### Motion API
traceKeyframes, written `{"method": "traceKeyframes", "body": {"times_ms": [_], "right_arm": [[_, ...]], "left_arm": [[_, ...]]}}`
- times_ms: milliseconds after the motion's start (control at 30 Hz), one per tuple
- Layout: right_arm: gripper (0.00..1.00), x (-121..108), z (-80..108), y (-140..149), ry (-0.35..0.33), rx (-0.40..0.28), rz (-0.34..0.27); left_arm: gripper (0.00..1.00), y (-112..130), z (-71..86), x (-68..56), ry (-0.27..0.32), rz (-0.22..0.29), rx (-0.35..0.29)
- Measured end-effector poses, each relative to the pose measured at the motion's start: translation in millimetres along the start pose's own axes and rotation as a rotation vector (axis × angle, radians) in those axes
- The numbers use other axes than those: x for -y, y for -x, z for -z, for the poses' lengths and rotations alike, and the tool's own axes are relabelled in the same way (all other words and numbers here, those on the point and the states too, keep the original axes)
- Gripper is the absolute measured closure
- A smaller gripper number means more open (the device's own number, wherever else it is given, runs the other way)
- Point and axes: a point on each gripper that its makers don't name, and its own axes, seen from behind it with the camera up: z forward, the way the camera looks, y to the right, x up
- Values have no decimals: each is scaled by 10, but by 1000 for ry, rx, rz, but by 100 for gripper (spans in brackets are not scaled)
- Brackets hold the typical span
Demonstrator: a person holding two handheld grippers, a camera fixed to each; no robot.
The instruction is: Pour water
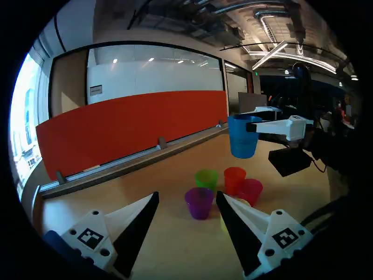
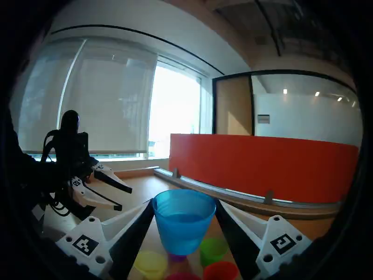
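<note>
My right gripper (image 2: pixel 184 205) is shut on a blue cup (image 2: pixel 183 226), which stands upright in the air with water in it. In the left gripper view that blue cup (image 1: pixel 243 136) hangs above the table, held by the right gripper (image 1: pixel 248 121). Below it a cluster of small cups stands on the wooden table (image 1: pixel 163 172): purple (image 1: pixel 199 203), green (image 1: pixel 206 178), red (image 1: pixel 234 179), pink (image 1: pixel 250 191), and a yellow one (image 2: pixel 151 263). My left gripper (image 1: pixel 186 195) is open, low over the table, with the purple cup just ahead of its fingertips. It also appears at the left (image 2: pixel 126 199), open.
An orange partition panel (image 1: pixel 130 126) on a metal rail runs along the table's far edge. A person's dark sleeve (image 1: pixel 335 149) holds the right gripper. Bright windows (image 2: pixel 175 112) lie behind the left gripper.
</note>
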Motion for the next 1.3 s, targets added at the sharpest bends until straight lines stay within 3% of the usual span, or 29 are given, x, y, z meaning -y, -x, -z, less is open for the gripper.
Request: {"method": "traceKeyframes", "body": {"times_ms": [267, 667, 1067, 1300], "right_arm": [[7, -20, 153, 48, -2, 38, 11], [7, -61, 442, 135, 10, 75, 7], [7, -135, 694, 278, 26, 103, 2], [7, -203, 749, 364, 27, 106, -9]], "left_arm": [[9, -49, -200, -63, 36, -10, 10], [9, -71, -662, -216, 118, -57, 66], [9, 33, -1069, -396, 229, -122, 173], [9, 122, -1293, -411, 267, -171, 242]]}}
